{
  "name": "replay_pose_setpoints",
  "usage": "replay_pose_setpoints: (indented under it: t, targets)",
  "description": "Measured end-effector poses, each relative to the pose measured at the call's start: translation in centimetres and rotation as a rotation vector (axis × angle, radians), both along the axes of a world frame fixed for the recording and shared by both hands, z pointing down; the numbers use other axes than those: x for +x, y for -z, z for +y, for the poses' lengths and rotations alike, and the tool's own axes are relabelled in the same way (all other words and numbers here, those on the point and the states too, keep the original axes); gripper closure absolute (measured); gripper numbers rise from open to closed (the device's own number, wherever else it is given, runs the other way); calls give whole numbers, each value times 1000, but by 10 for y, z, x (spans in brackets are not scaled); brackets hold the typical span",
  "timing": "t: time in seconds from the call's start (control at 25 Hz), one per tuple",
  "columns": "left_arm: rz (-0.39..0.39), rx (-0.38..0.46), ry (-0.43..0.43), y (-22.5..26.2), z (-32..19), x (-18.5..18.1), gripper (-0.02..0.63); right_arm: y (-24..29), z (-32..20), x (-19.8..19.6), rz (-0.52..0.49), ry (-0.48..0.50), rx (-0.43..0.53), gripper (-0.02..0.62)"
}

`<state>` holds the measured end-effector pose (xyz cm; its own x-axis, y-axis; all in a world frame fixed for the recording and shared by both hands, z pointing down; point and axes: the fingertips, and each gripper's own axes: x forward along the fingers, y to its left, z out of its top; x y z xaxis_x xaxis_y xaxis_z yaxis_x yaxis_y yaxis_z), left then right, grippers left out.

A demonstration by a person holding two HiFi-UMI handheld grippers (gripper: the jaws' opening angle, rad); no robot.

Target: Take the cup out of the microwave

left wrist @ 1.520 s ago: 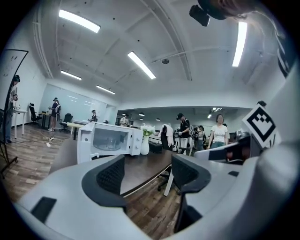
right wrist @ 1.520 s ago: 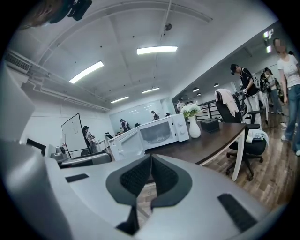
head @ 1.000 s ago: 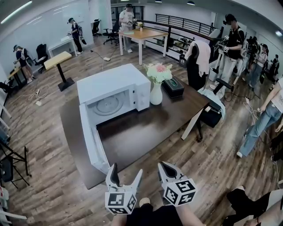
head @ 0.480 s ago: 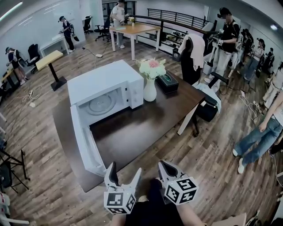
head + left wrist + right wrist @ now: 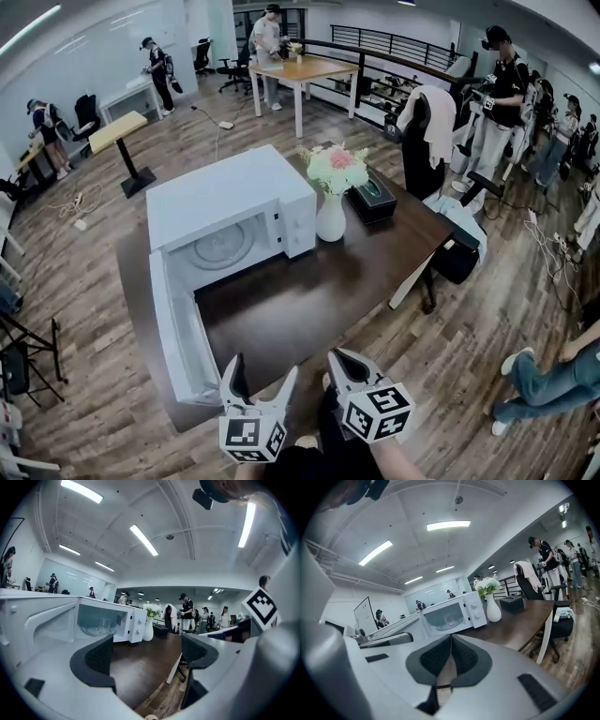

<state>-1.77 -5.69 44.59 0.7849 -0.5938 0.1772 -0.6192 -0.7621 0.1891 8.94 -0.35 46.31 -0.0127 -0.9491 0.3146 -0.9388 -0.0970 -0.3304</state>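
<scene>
**A:** What are the claws doing right now?

**B:** The left gripper is hanging with its jaws spread wide and nothing between them. The right gripper, just beside it, is sitting pinched together, empty too. Both are hovering just short of the table.

**A:** And the cup?

**B:** The cup is sitting well ahead of both claws, slightly left, on the turntable inside the microwave. The microwave's door is hanging open toward the left claw. A vase is standing ahead of the right one.
</scene>
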Motion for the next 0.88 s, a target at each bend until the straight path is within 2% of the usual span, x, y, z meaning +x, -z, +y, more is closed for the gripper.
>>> replay_pose_setpoints:
  t: [0.48, 0.88]
  targets:
    - [-10, -21, 139, -12, -90, 47, 178, -19, -98, 55, -1, 127, -59, 600]
    - [-21, -19, 313, -15, -143, 57, 179, -24, -166, 75, 6, 291, -69, 600]
